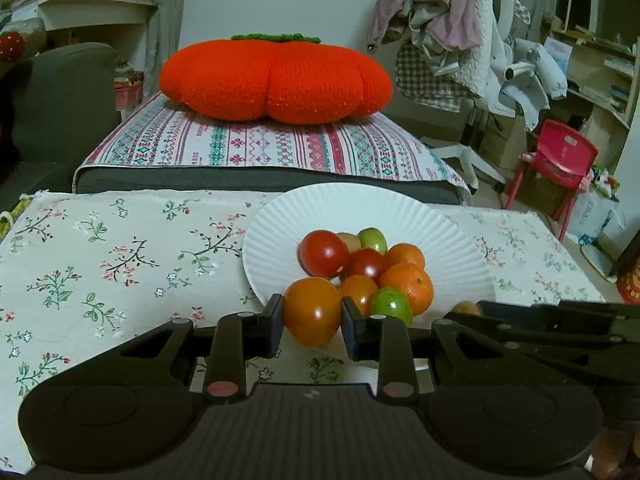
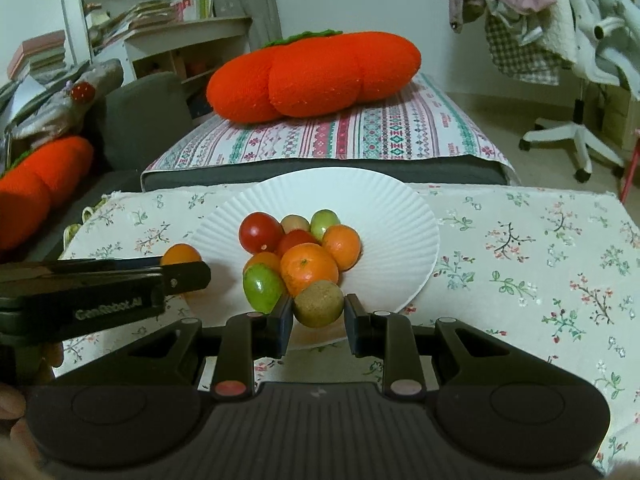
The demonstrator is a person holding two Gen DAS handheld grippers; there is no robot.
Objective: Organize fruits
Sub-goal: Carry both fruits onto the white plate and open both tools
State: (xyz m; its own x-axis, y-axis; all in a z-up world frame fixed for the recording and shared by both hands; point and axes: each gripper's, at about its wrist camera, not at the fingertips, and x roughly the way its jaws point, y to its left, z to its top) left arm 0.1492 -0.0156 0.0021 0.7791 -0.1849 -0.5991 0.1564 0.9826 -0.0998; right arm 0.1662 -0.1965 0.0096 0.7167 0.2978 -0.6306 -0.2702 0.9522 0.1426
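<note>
A white paper plate (image 1: pixel 340 208) on the floral tablecloth (image 1: pixel 120 260) carries a heap of small fruits: red tomatoes (image 1: pixel 323 253), green ones (image 1: pixel 372 240) and mandarins (image 1: pixel 408 282). My left gripper (image 1: pixel 312 308) is shut on an orange tomato (image 1: pixel 312 316) just above the plate's near left rim. Seen from the right wrist, that left gripper (image 2: pixel 188 276) and its orange tomato (image 2: pixel 181 255) lie left of the plate (image 2: pixel 392 216). My right gripper (image 2: pixel 318 308) is shut on a brown kiwi (image 2: pixel 319 310) at the near rim, touching a green fruit (image 2: pixel 262 286) and a mandarin (image 2: pixel 309 267).
Behind the table stands a grey ottoman with a striped cover (image 1: pixel 260 148), and a big orange persimmon cushion (image 1: pixel 276 80) rests on it. A red child's chair (image 1: pixel 560 156) and an office chair draped in clothes (image 1: pixel 460 20) are at the right. A hand (image 2: pixel 12 404) shows bottom left.
</note>
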